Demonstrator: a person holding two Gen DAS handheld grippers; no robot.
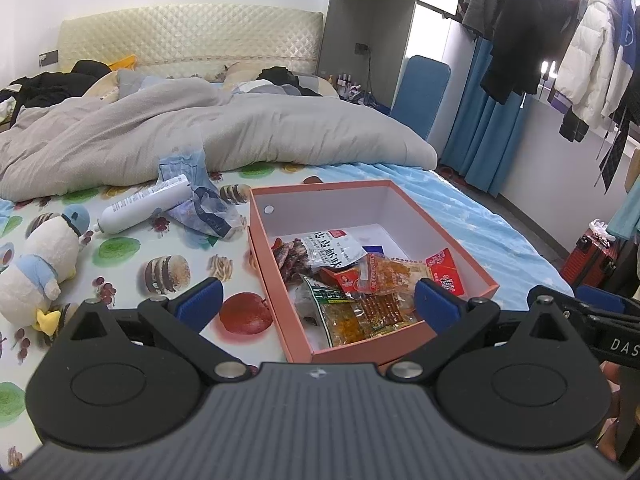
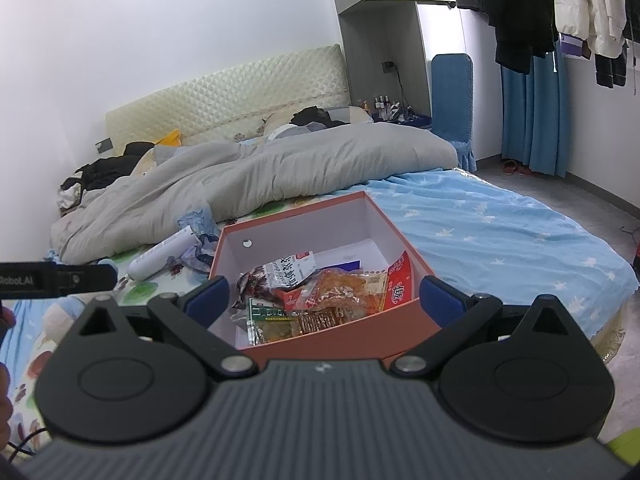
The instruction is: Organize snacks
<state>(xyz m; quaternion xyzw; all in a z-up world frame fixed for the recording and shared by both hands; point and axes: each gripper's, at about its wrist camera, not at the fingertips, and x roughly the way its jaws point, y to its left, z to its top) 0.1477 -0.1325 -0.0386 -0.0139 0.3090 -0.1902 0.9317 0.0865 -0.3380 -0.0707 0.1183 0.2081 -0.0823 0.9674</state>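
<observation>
An open salmon-pink box (image 1: 452,236) with white inside walls lies on the bed, and the right wrist view shows its near wall (image 2: 360,330). Several snack packets (image 1: 360,280) are piled in its near half: a white one with dark print (image 1: 334,246), orange ones, a green-labelled one and a red one (image 2: 400,272). My left gripper (image 1: 318,300) is open above the box's near-left corner, holding nothing. My right gripper (image 2: 324,296) is open over the box's near edge, also with nothing in it. Part of the right gripper (image 1: 600,320) shows at the right of the left wrist view.
A white tube (image 1: 144,204), crumpled blue plastic wrap (image 1: 200,204) and a plush duck (image 1: 36,268) lie on the patterned sheet left of the box. A grey duvet (image 1: 200,128) covers the far bed. A red suitcase (image 1: 592,260), blue curtains and hanging clothes stand right.
</observation>
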